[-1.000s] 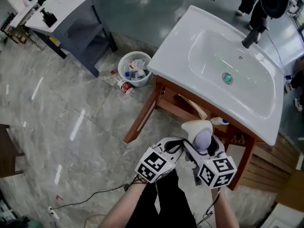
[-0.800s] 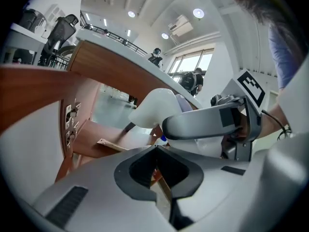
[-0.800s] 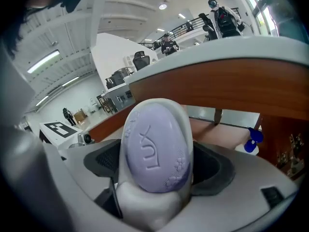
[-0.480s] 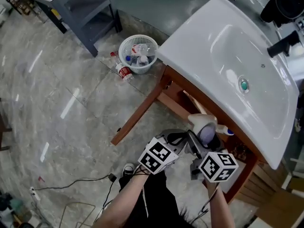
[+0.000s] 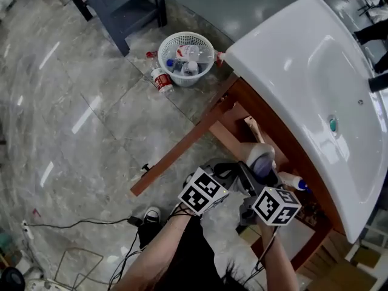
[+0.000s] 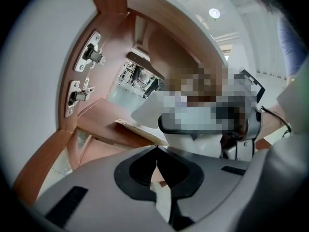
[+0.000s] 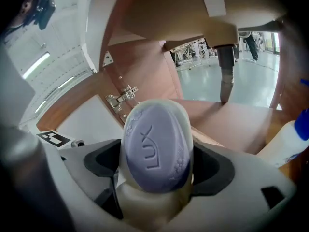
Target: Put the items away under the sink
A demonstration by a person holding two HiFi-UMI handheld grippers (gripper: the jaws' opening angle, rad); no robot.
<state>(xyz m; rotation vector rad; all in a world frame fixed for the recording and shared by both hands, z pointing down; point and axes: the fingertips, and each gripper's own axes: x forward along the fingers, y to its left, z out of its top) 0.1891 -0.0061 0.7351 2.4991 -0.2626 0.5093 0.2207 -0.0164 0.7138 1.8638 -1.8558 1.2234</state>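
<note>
A person's right gripper point(image 7: 157, 175) pinches a pale soap dish point(image 7: 145, 202) between its jaws. The dish carries a purple bar of soap point(image 7: 155, 153) stamped "LUX", and the gripper holds it at the open front of the wooden cabinet point(image 5: 242, 111) under the white sink point(image 5: 315, 71). Beyond the soap, the cabinet's bottom board runs back toward a drain pipe point(image 7: 226, 76) that hangs from above, with a metal hinge point(image 7: 120, 98) on the side wall at the left. A white bottle with a blue cap point(image 7: 287, 141) sits at the right edge of the opening. The left gripper point(image 6: 155, 161) is just beside the right one, its jaws pressed together on nothing, facing the hinged side panel. The cabinet's open door point(image 5: 182, 147) swings out over the marble floor point(image 5: 91, 102). A white basket point(image 5: 185, 56) of bottles stands near the sink's far corner.
</note>
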